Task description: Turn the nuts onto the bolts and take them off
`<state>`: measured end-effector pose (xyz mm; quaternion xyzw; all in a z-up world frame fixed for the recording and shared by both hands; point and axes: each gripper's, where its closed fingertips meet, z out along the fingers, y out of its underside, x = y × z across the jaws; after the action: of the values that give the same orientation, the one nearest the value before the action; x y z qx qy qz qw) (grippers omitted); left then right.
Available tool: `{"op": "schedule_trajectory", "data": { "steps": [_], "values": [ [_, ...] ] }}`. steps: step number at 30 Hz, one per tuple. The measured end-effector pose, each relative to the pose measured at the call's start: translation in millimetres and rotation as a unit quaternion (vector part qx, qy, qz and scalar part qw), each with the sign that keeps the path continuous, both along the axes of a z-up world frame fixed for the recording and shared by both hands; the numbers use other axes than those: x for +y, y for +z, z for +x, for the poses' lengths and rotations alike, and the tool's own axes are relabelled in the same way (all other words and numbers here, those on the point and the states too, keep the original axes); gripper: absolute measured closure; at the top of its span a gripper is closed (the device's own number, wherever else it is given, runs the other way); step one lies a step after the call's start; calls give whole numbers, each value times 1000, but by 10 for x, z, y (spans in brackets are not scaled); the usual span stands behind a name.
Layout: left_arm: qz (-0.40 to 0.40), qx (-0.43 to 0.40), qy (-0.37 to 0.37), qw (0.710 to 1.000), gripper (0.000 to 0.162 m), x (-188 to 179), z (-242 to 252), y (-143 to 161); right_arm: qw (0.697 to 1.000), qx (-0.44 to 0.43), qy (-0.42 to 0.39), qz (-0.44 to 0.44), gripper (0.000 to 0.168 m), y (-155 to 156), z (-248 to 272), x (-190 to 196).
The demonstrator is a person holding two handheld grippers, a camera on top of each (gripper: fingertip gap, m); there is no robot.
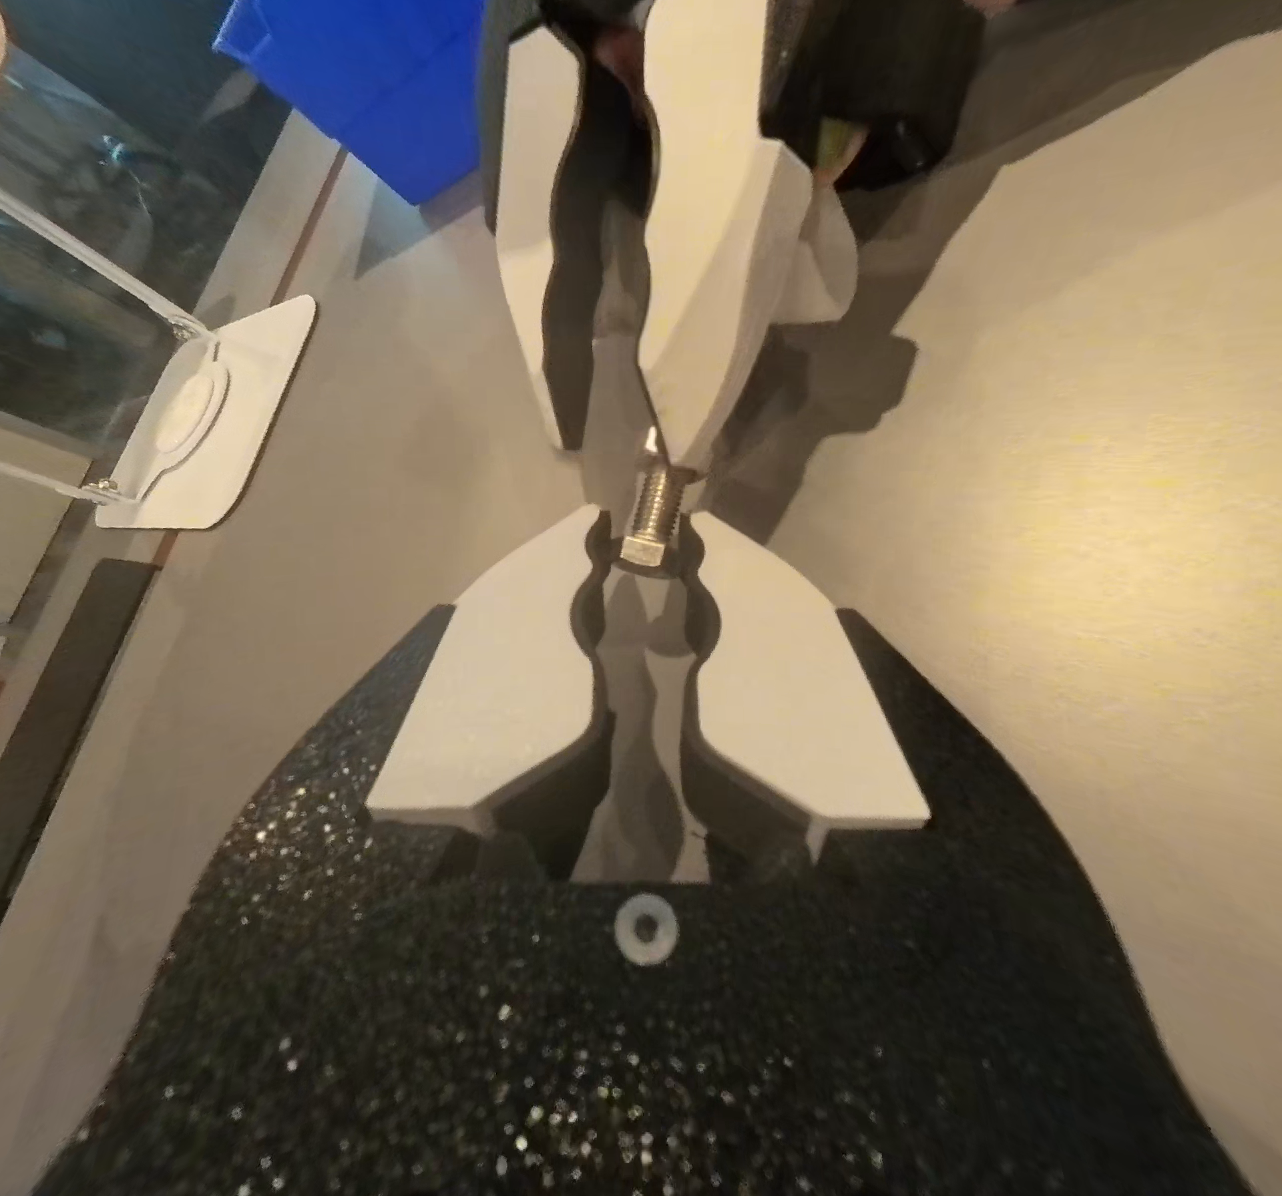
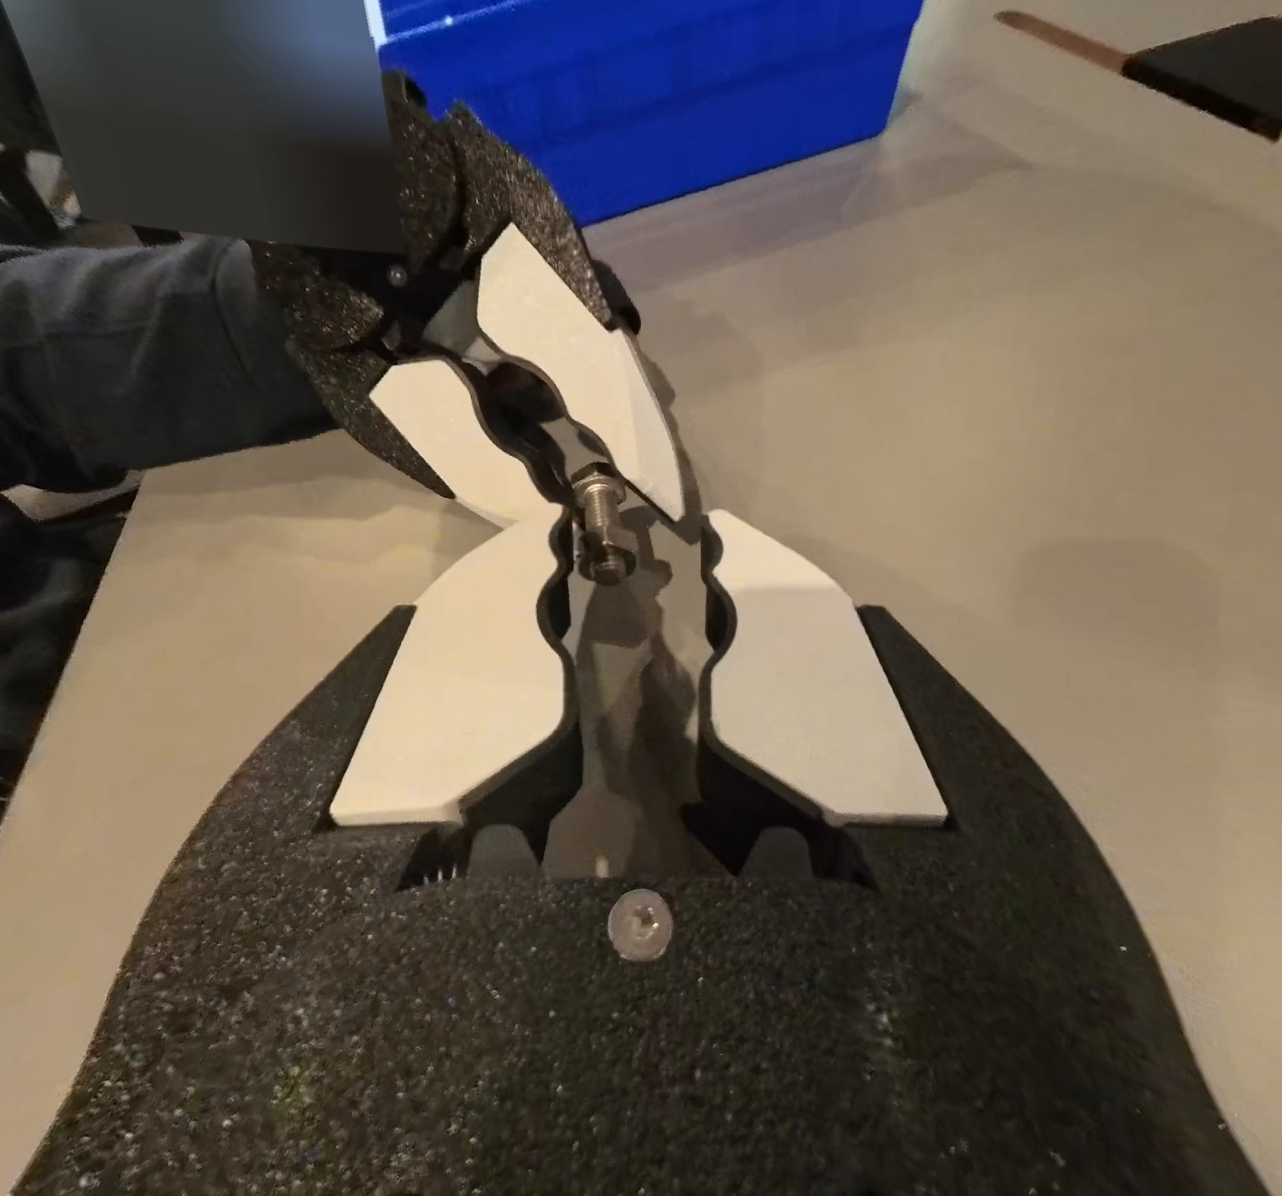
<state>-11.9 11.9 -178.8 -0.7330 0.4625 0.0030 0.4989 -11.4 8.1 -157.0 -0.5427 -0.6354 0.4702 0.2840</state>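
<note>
A steel bolt (image 1: 652,503) spans the two grippers above the beige table (image 1: 1040,469). My left gripper (image 1: 648,531) is shut on the bolt's head (image 1: 642,549). The threaded shaft points away into the tips of my right gripper (image 1: 638,462), which comes down from the top. In the right wrist view the nut (image 2: 610,559) sits on the bolt's end, facing the camera, between the tips of my right gripper (image 2: 628,524). The right jaws stand apart around the nut, with a gap showing on its right side. The left gripper (image 2: 590,496) holds the bolt (image 2: 595,503) from the upper left.
A blue bin (image 2: 659,66) stands at the back of the table, also in the left wrist view (image 1: 368,52). A clear panel on a white foot (image 1: 208,413) stands at the left. A flat black object (image 2: 1214,73) lies at the far right. A person's dark sleeve (image 2: 139,358) is behind the left gripper. The grippers are tip to tip, or close to it.
</note>
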Motion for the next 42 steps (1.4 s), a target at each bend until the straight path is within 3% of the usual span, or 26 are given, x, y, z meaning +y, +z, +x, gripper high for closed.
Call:
{"op": "schedule_trajectory", "data": {
  "steps": [3, 10, 18, 30, 31, 33, 39, 42],
  "values": [
    [-7, -38, 0, 999, 144, 8, -8, 20, 999, 32, 8, 7, 134, 82, 27, -4],
    [-12, -54, 2, 998, 144, 19, -60, 27, 986, 72, 30, 145, 130, 74, 37, -125],
    [-46, -68, -21, 996, 144, -33, -25, 1, 985, 87, 29, 145, 132, 111, 55, -128],
    [-47, -68, -19, 996, 144, -29, -29, -3, 977, 45, 50, 203, 134, -63, 28, -210],
    [-47, -68, -19, 996, 144, -28, -30, -4, 977, 48, 55, 203, 137, -60, 36, -225],
    [-48, -68, -19, 996, 144, -29, -30, -5, 976, 52, 93, 190, 158, -56, 83, -335],
    [-53, -70, -24, 996, 144, -37, -22, -9, 980, 57, 36, 185, 129, -9, 28, -199],
    [-52, -69, -26, 996, 144, -39, -21, -9, 978, 43, 58, 197, 129, -67, 38, -261]
  ]
}}
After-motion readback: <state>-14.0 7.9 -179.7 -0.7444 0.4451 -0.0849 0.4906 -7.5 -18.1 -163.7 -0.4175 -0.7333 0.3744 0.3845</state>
